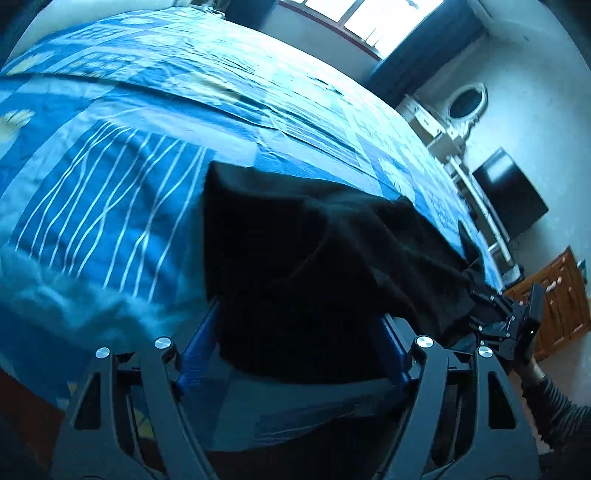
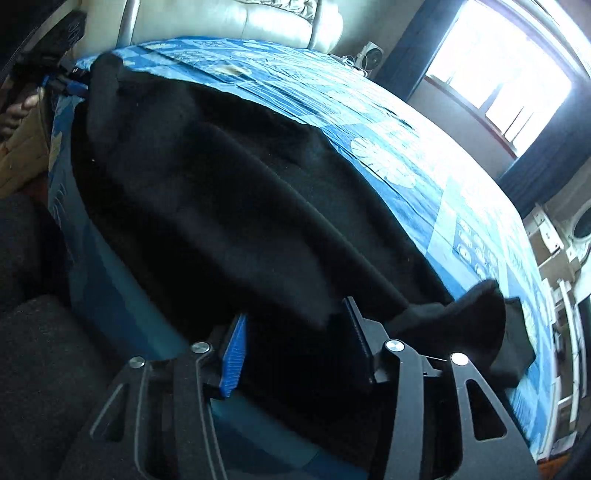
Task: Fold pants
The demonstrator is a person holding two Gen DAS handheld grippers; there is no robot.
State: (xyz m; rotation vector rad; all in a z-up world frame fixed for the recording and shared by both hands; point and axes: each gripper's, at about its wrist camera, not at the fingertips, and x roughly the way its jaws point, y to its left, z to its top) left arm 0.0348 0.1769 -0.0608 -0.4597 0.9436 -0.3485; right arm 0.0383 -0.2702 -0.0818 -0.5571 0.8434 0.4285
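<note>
Black pants (image 2: 236,206) lie stretched along the near edge of a bed with a blue patterned cover (image 2: 424,162). In the left wrist view the pants (image 1: 295,258) hang between the fingers of my left gripper (image 1: 295,332), whose jaws stand wide apart with cloth draped over the gap. My right gripper (image 2: 295,347) has its jaws apart too, with the other end of the pants lying between them. The right gripper also shows in the left wrist view (image 1: 509,317), at the pants' far end. The left gripper shows in the right wrist view (image 2: 66,81), at the top left.
The bed cover (image 1: 147,155) fills most of the left wrist view. A bright window (image 2: 509,77) with dark curtains is beyond the bed. A white mirror and shelves (image 1: 461,107) stand by the wall. A cream sofa (image 2: 236,22) sits past the bed's far end.
</note>
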